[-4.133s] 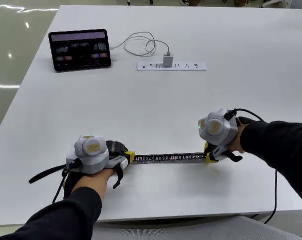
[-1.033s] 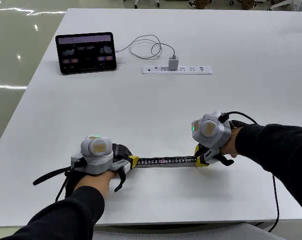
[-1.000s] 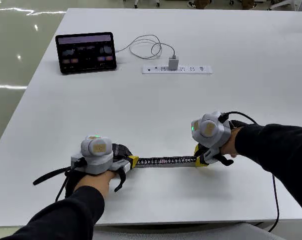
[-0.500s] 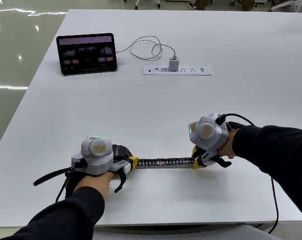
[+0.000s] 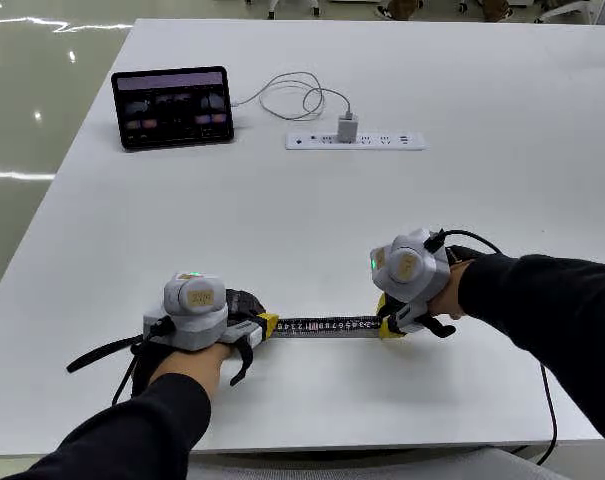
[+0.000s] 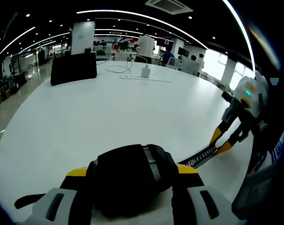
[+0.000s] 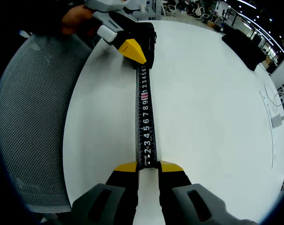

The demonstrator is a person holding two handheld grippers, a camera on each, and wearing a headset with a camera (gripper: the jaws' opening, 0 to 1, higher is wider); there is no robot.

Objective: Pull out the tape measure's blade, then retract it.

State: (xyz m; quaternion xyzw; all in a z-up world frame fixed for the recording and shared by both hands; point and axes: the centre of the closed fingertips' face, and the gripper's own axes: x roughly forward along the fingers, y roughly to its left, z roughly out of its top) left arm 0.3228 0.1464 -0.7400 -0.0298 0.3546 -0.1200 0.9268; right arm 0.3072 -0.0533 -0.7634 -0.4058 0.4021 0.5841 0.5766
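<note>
Tape measure [image 6: 130, 180]: black body with yellow trim, sitting on the desk [image 5: 402, 230] inside the left tongs [image 6: 132, 171]. The left tongs are clamped on it, one yellow-tipped jaw on each side of the body, both pressed against it.

Blade [image 7: 146, 117] is partly out. It runs flat along the desk, numbers up, straight from the left tongs to the right tongs [image 7: 147, 167]. In the right gripper view the digits count upward from the right tongs toward the body, with a red mark about halfway.

Right tongs are closed on the blade's free end. The yellow tips sit on either side, with only a narrow slot between them and the blade end in that slot. The end hook is hidden by the tips.

Head view: both tongs are low on the desk near its front edge, facing each other along the blade. A black strap [image 5: 102, 352] trails on the desk behind the left tongs.

Well beyond the tongs, toward the far side of the desk:
- tablet [image 5: 172, 105], propped up with its screen lit, beyond the left tongs
- white power strip [image 5: 377, 141], beyond the gap between the two tongs
- white charger [image 5: 348, 128], plugged into the strip

Grey mesh chair [image 7: 34, 117] is at the desk's edge, beside the blade in the right gripper view. Left gripper view: people [image 6: 145, 46] stand far past the desk.
</note>
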